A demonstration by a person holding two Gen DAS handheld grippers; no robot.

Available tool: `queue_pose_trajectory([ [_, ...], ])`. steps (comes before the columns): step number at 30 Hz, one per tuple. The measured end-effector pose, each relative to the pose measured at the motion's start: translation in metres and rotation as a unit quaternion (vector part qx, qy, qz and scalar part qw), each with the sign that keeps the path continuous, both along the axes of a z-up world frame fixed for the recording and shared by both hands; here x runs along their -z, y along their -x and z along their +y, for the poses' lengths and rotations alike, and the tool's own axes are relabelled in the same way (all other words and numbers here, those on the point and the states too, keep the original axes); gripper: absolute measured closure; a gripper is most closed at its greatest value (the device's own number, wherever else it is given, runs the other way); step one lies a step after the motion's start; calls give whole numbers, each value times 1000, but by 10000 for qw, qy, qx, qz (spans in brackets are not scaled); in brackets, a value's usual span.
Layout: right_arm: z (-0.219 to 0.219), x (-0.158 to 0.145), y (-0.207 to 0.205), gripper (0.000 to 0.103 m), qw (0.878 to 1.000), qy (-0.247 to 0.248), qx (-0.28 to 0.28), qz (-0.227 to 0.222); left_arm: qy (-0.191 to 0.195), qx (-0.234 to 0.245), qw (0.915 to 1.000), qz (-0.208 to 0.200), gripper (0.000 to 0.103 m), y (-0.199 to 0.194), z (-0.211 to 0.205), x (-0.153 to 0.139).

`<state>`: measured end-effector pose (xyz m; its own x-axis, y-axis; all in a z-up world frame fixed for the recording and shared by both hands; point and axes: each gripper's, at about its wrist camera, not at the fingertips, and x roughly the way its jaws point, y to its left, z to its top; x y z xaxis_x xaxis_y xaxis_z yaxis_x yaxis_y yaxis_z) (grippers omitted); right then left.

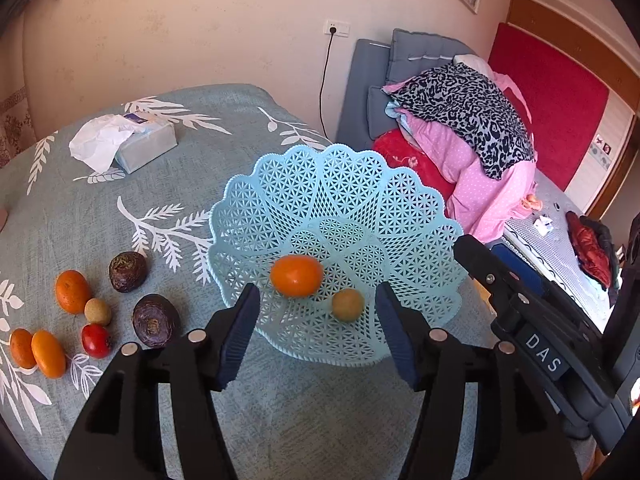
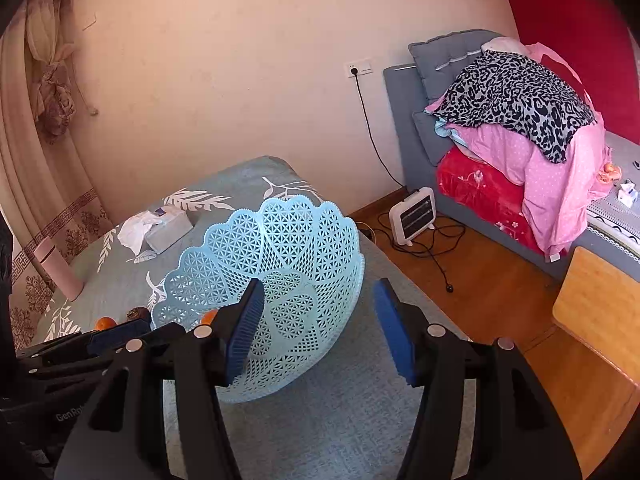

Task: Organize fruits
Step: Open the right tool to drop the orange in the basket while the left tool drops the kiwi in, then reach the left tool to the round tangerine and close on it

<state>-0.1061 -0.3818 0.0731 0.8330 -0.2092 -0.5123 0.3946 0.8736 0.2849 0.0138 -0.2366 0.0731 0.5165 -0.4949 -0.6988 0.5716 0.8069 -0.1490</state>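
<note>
Resting on the leaf-print tabletop (image 1: pixel 80 208), a blue lattice basket (image 1: pixel 336 208) is seen holding an orange fruit (image 1: pixel 296 275) and a small tan fruit (image 1: pixel 347 304). Both the left hand-held gripper (image 1: pixel 318 336) and the right hand-held gripper (image 2: pixel 318 330) are held spread, empty. Seven loose fruits (image 1: pixel 96 312) are left beside the basket.

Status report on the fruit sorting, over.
Left gripper and right gripper open, empty. Basket holds two fruits; seven wait on the tablecloth. Nothing blocking.
</note>
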Motion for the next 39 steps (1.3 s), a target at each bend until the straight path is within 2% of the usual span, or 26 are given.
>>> queue_pose_trajectory([
  [8,5,1,-2,43,10000,-16,-41,24,48,-473,9989,-17,34,-6,32,-3],
  [17,11,-2,-1,43,9999,-17,-130,-16,-17,-1109,9938,-76,34,-5,82,-3],
  [30,37,-4,3,43,9990,49,-442,16,-49,-2044,9789,-9,34,-5,168,4],
  [39,58,4,6,42,9976,48,-668,166,-81,-2655,9640,66,34,-8,221,15],
])
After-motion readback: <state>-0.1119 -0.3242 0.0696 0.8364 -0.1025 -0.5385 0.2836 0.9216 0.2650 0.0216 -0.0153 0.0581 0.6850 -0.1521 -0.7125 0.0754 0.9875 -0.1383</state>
